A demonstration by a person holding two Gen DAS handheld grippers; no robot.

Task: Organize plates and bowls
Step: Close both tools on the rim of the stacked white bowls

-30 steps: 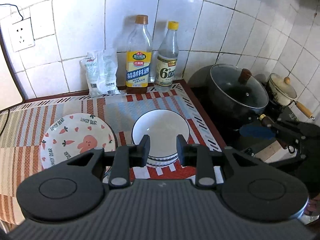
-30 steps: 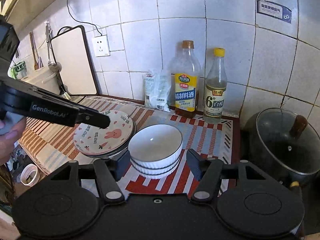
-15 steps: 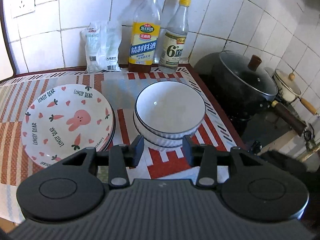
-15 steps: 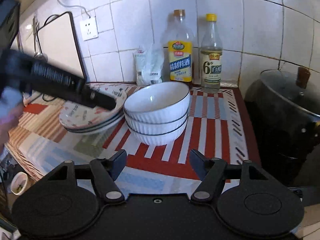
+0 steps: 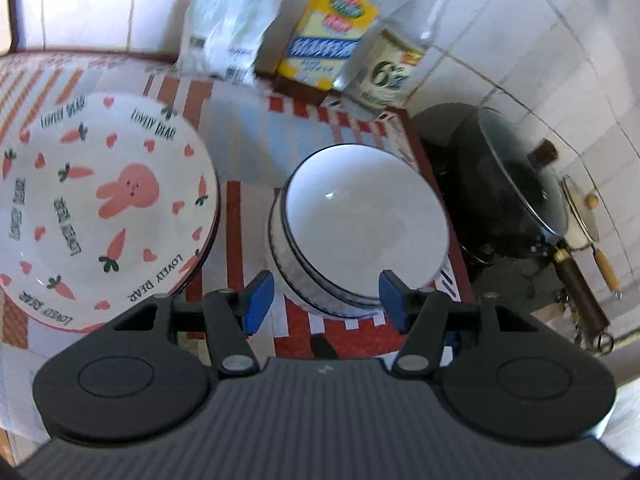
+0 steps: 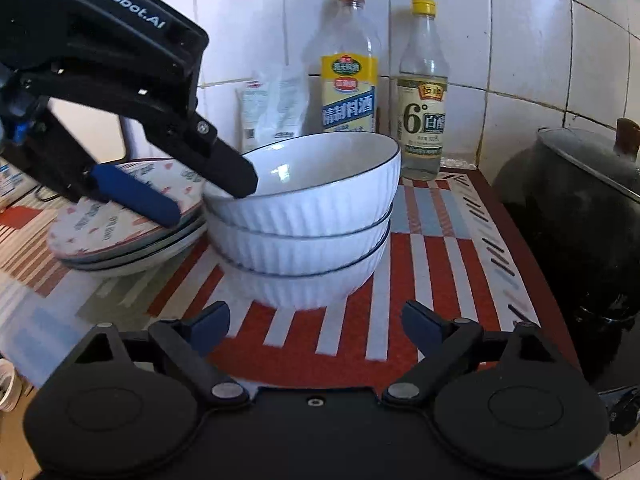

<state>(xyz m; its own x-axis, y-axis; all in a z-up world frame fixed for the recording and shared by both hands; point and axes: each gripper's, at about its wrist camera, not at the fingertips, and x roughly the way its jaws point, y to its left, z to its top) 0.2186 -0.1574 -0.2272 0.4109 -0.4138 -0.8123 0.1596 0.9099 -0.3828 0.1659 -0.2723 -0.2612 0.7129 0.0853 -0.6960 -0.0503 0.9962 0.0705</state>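
I see the bench under a striped red, white and blue mat, with a tiled wall behind. A black lidded pot sits at its right edge. The stack of carrot-and-rabbit plates lies on the left of the mat, just beside the stack of three white ribbed bowls in the middle. Behind them, against the wall, stand two bottles and a white packet.

My right hand-held gripper is low in front of the bowls, jaws just opened wide, nothing between them. My left hand-held gripper has just been opening too; its jaws straddle the top bowl's near rim without gripping, one finger inside.
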